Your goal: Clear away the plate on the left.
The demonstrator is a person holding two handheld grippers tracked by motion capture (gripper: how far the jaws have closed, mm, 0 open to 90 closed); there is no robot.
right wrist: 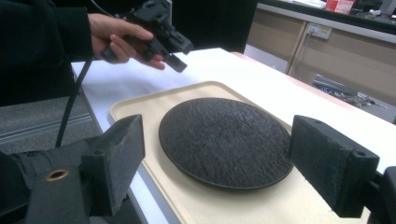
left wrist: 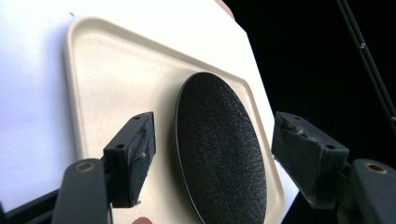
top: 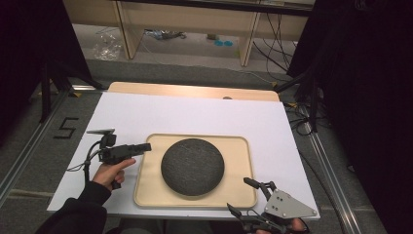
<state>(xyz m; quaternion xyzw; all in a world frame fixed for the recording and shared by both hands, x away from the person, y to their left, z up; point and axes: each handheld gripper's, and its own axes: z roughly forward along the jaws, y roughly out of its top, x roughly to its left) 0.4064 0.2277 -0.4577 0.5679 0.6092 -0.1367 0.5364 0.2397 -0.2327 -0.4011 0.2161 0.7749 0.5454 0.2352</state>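
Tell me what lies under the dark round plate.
The dark round plate rests on the cream tray, which sits on the white table cover. The tray floor beneath the plate is covered, so anything there cannot be seen.

One dark round plate (top: pixel 192 166), one cream tray (top: pixel 146 195), one white sheet (top: pixel 160 112), two grippers: left (top: pixel 144 147), right (top: pixel 241 196)
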